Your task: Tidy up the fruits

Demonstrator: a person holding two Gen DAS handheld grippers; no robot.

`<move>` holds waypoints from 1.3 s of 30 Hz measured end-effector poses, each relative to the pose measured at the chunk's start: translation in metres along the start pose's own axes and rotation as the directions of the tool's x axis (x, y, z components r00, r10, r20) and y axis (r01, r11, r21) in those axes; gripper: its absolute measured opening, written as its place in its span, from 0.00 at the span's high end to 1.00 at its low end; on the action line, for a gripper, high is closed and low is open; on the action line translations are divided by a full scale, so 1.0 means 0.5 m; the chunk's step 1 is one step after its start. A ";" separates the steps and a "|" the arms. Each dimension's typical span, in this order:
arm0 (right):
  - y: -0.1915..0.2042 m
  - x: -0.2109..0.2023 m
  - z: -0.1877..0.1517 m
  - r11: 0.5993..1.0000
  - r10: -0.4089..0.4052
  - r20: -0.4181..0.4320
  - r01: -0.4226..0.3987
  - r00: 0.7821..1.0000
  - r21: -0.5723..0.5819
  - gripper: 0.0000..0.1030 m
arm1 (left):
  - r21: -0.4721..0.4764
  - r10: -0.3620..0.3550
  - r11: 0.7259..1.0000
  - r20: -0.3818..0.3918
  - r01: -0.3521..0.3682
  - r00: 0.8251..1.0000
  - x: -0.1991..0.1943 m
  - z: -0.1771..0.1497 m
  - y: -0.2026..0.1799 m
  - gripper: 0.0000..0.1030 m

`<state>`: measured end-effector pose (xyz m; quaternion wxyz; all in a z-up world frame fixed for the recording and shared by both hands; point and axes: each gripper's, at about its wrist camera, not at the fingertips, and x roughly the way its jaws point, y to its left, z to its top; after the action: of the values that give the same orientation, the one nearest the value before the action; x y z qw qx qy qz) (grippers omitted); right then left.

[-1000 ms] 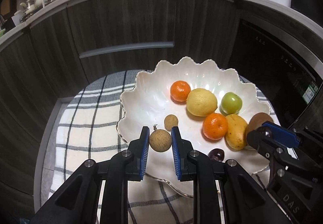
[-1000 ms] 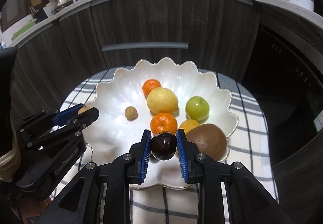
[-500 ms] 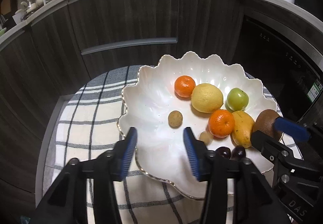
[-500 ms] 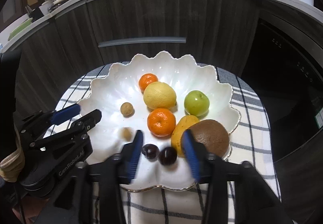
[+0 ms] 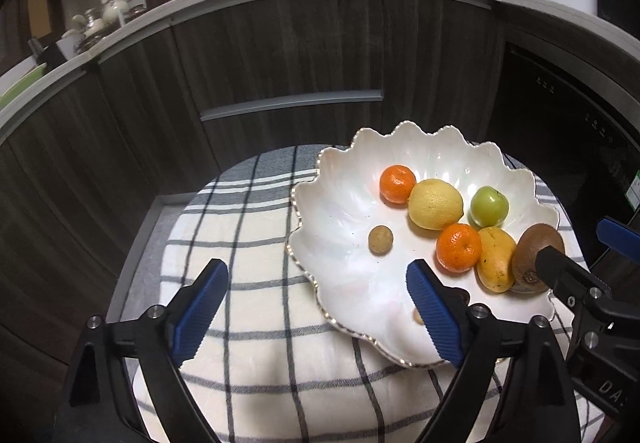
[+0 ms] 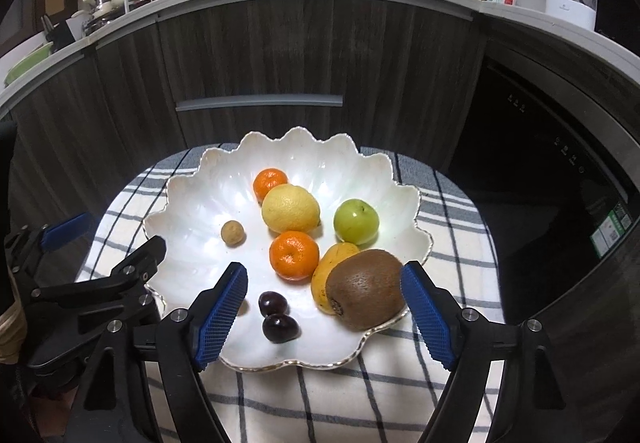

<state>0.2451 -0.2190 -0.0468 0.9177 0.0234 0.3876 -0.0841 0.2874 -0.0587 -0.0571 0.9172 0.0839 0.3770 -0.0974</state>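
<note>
On the scalloped white plate [image 6: 192,179] lay all the fruits I could see, which I judged the reason both claws stood empty: the sorting looked nearly or wholly finished. Two dark, glossy plum-like fruits [image 6: 276,317] sat touching each other near the plate's front rim, between my right claw's blue pads as that view framed them, yet untouched. A rough brown kiwi [image 6: 366,289] leaned against a smooth yellow mango [image 6: 330,267] at the right edge, where the raised, wavy rim probably kept both from rolling off. Behind them sat a dimpled mandarin [image 6: 294,255], a pebbled lemon [image 6: 290,207], a second mandarin [image 6: 270,183] touching the lemon, and a waxy green apple [image 6: 356,221] apart to the right. One small tan round fruit, perhaps a longan [image 6: 233,233], rested alone on the bare pearly centre; another small tan fruit showed only as a sliver beside a pad, too hidden to name.

My right claw [image 6: 324,309] had just been opening and stood wide, nothing pressed between its ribbed pads. My left claw [image 5: 316,307] had likewise just been opening and gaped wide over the plate's left rim and the cloth, gripping nothing.

Beneath the plate a soft checked cloth [image 5: 248,243], cream with grey lines, covered the low round table and likely stopped the glazed plate sliding. Dark wood-grain cabinets [image 6: 248,43] curved behind.
</note>
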 end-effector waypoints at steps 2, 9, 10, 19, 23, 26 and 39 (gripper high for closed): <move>-0.001 -0.014 0.002 1.000 -0.004 0.007 0.004 1.000 0.005 0.22 | -0.025 0.005 1.000 -0.002 -0.005 1.000 -0.014 -0.003 0.008 0.08; -0.004 -0.056 0.001 1.000 -0.021 0.037 0.020 0.999 0.012 0.17 | -0.058 0.022 0.998 0.005 -0.022 1.000 -0.066 -0.020 0.022 0.08; -0.004 -0.063 -0.001 1.000 -0.022 0.041 0.021 0.999 0.012 0.17 | -0.062 0.022 0.998 0.007 -0.022 1.000 -0.074 -0.022 0.023 0.08; -0.013 -0.134 -0.014 1.000 -0.017 0.088 0.015 0.996 0.025 0.17 | -0.085 0.025 0.996 0.043 -0.021 0.999 -0.157 -0.038 0.027 0.07; -0.021 -0.165 -0.024 0.999 -0.020 0.112 0.016 0.993 0.035 0.14 | -0.086 0.030 0.996 0.068 -0.024 0.997 -0.197 -0.053 0.025 0.06; -0.028 -0.192 -0.038 0.999 -0.023 0.143 0.017 0.989 0.040 0.14 | -0.080 0.039 0.996 0.092 -0.032 0.995 -0.222 -0.067 0.020 0.06; -0.036 -0.255 -0.108 1.000 -0.026 0.221 0.023 0.975 0.016 0.13 | -0.109 0.078 0.992 0.160 -0.061 0.984 -0.286 -0.150 0.005 0.05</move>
<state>0.1162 -0.2138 0.0069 0.9538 0.0153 0.2829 -0.1002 0.1378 -0.0227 -0.0085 0.9511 0.0412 0.3017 -0.0520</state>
